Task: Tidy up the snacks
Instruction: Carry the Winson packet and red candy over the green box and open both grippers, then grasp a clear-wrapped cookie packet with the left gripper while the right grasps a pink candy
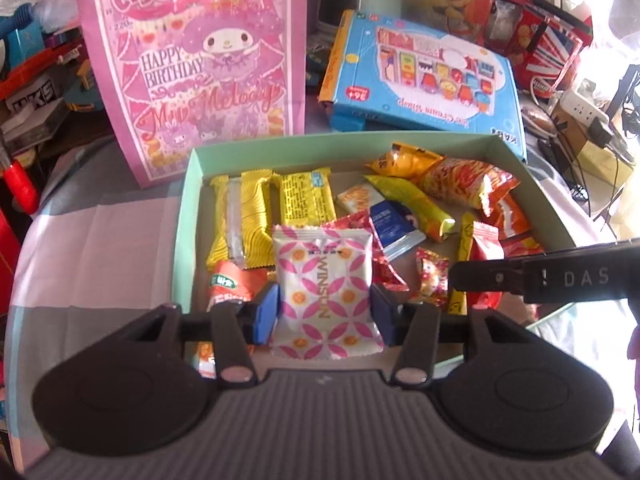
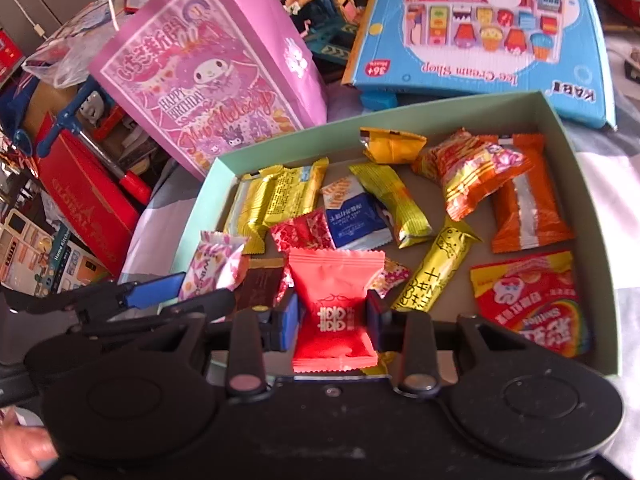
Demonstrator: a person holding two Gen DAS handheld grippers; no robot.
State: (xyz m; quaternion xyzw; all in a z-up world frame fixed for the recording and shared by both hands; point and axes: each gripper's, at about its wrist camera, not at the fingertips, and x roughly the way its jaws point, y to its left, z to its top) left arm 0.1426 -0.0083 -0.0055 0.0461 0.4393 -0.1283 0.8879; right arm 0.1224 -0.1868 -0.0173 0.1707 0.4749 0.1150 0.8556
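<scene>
A pale green box [image 1: 182, 216] [image 2: 588, 184] holds several wrapped snacks. My left gripper [image 1: 325, 312] is shut on a white packet with pink flower pattern [image 1: 326, 292], over the box's near left part; that packet also shows in the right wrist view [image 2: 208, 268]. My right gripper [image 2: 333, 320] is shut on a red packet [image 2: 334, 312] over the box's near middle. The right gripper's finger reaches into the left wrist view [image 1: 532, 276]. Yellow bars [image 1: 256, 216], orange bags [image 2: 476, 168] and a red Skittles pouch [image 2: 532, 300] lie in the box.
A pink My Melody paper bag [image 1: 192, 64] [image 2: 216, 80] stands behind the box's left corner. A blue Ice Cream Shop toy box [image 1: 424, 76] [image 2: 480, 36] lies behind the box. Boxes and clutter crowd the left and far right; a power strip [image 1: 580, 108] sits at the right.
</scene>
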